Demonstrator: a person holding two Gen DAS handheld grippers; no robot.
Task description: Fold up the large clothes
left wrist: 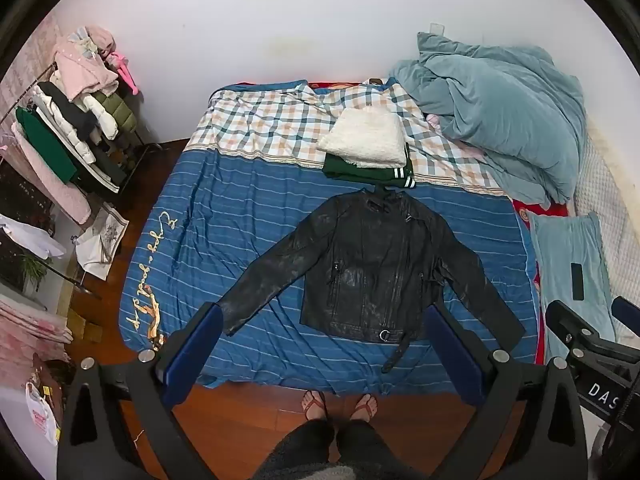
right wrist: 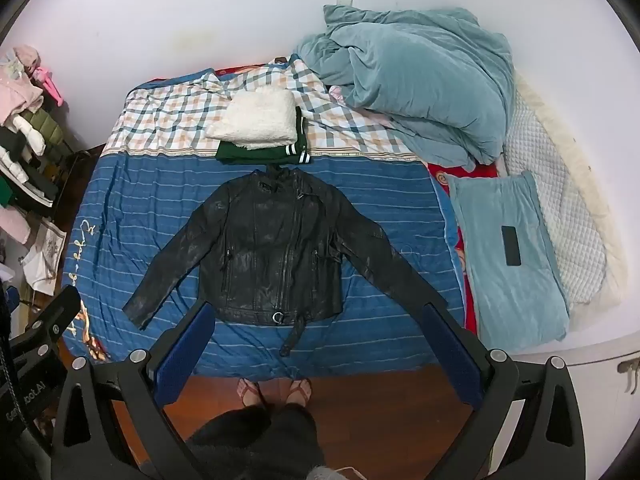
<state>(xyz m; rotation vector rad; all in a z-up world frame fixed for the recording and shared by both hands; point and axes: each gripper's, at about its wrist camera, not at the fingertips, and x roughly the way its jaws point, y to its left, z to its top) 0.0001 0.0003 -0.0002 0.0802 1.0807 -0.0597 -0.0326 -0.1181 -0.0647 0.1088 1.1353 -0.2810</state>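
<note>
The black leather jacket (left wrist: 372, 264) lies flat, front up, on the blue striped bedspread (left wrist: 248, 208), sleeves spread wide, apparently laid out ready for folding. Beyond its collar, a white fleece item (left wrist: 364, 142) sits on a folded green garment (left wrist: 352, 172), seemingly finished work. Left gripper (left wrist: 320, 344) and right gripper (right wrist: 316, 340) hover spread apart, grasping nothing.

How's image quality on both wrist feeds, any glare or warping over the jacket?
Left wrist: the black jacket is sharp, with soft sheen on the leather and no blown-out glare; the bed edges bow from fisheye. Right wrist: the same, with dark corners framing the picture.
</note>
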